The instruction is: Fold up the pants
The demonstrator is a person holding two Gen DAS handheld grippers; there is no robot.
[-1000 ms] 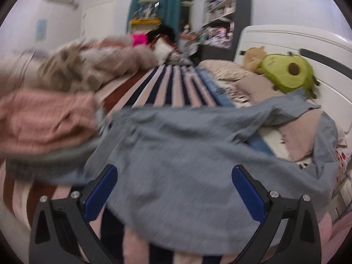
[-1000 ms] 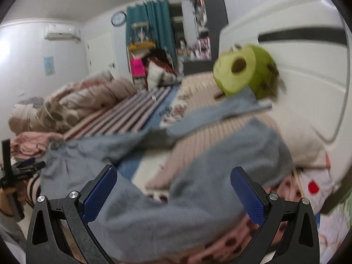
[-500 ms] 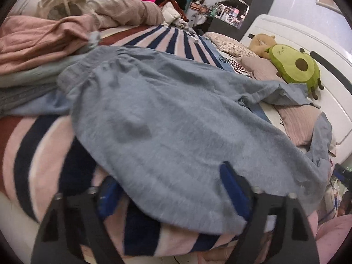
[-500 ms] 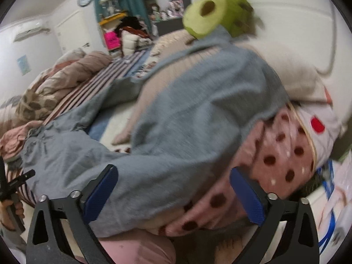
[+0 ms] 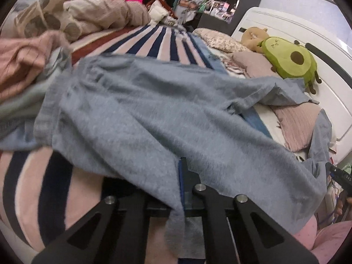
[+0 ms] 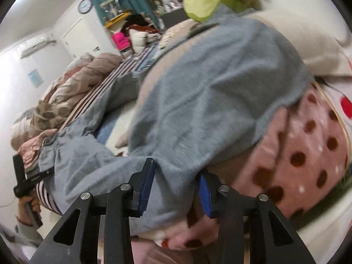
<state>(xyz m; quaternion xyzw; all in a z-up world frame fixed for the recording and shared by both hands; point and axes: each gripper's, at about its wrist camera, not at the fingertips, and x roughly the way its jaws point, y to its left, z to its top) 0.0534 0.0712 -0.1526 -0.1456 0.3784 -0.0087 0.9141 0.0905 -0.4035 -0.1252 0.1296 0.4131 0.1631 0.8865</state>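
Gripping has only begun, so your folding is at its first step. At the near edge of the bed [image 5: 26, 189], your left gripper [image 5: 180, 176] has its fingers pressed together on the near hem of the grey pants [image 5: 154, 114], close to the waistband end. The garment lies spread flat along that edge, one leg running right over the pillow [image 5: 294, 125]. Your right gripper [image 6: 176, 180] is closing, its fingers astride a bunch of leg fabric above the polka-dot blanket [image 6: 308, 154]. No fold is made yet; every fold remains ahead.
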